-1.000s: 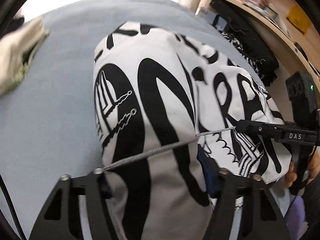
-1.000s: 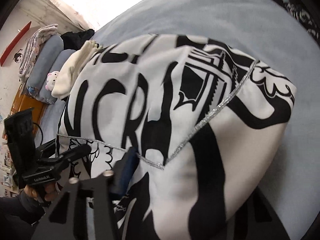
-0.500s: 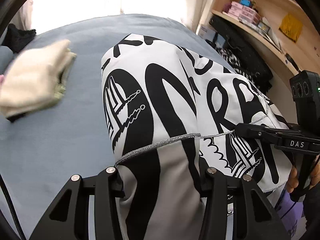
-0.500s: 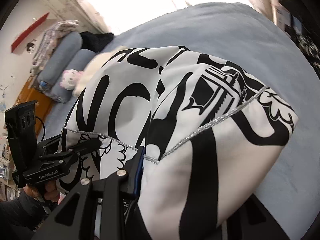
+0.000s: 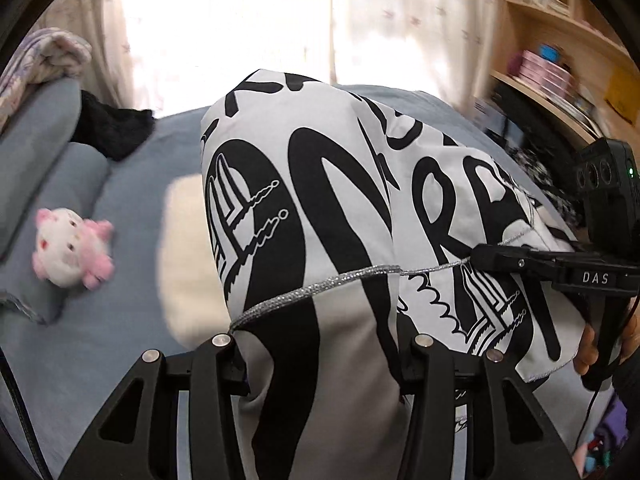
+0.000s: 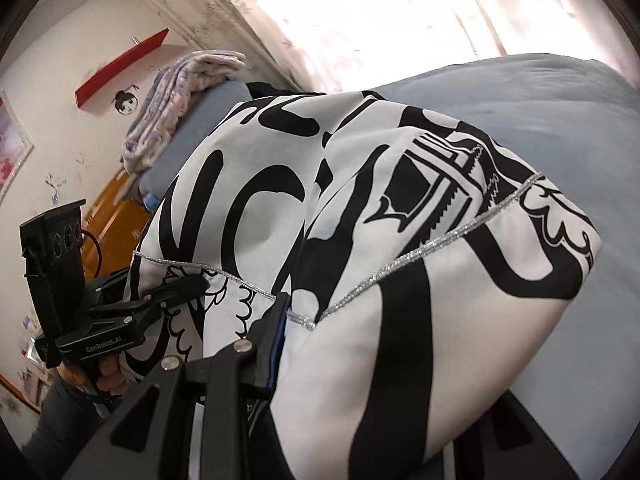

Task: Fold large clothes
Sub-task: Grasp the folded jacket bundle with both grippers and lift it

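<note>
A large white garment (image 5: 320,184) with bold black lettering and a silver trim line hangs bunched above the blue-grey bed (image 5: 132,360). My left gripper (image 5: 320,356) is shut on a thick fold of it at the near edge; its fingers (image 5: 216,364) press the cloth from both sides. My right gripper (image 6: 360,360) is shut on another bunch of the same garment (image 6: 400,208), with its right finger hidden under the fabric. Each gripper shows in the other's view, the right gripper (image 5: 496,258) and the left gripper (image 6: 188,284), both pinching the trimmed edge.
A pink and white plush toy (image 5: 72,252), a cream folded cloth (image 5: 184,256) and a black garment (image 5: 112,132) lie on the bed by grey pillows (image 5: 36,152). A patterned blanket (image 6: 180,92) tops the pillows. Wooden shelves (image 5: 560,80) stand at right.
Both grippers have risen and swung with the garment, lifting it off the bed. The curtained window, pillows and plush toy have come into view. Both jaws closed tighter on the cloth.
</note>
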{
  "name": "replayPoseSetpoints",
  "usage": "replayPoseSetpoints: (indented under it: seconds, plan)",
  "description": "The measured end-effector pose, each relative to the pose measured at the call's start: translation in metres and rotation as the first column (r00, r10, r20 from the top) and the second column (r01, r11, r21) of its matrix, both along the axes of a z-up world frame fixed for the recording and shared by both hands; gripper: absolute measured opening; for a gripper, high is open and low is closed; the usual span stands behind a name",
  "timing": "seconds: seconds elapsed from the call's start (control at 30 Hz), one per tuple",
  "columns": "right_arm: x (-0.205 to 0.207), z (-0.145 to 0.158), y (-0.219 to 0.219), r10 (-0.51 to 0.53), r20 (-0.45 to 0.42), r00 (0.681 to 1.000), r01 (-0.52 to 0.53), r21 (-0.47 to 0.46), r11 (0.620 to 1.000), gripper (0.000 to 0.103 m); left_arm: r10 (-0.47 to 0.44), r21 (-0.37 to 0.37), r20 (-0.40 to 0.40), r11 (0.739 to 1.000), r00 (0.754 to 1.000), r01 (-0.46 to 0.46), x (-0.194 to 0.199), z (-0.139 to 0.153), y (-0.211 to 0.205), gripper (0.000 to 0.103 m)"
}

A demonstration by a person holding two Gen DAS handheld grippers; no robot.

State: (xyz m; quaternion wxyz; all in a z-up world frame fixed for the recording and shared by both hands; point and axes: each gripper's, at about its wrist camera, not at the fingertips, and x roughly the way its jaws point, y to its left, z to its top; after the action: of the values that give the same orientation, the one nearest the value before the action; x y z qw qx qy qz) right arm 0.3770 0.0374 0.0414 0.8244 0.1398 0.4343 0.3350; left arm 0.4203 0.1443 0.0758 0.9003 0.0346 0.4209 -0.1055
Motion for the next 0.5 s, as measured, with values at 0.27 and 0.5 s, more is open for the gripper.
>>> replayPoseSetpoints:
  seconds: [0.27,0.5]
  plan:
    - [0.124,-0.053,0.101,0.0,-0.024,1.0,0.001,0.04,0.999,0.031,0.025,0.034,-0.028,0.999,0.999,-0.024,0.117,-0.041,0.105,0.046]
    - [0.17,-0.154,0.114,-0.074,-0.173,0.982,0.076,0.002,0.997,0.05,0.054,0.005,-0.099,0.999,0.994,-0.053,0.18,-0.139,0.139,0.079]
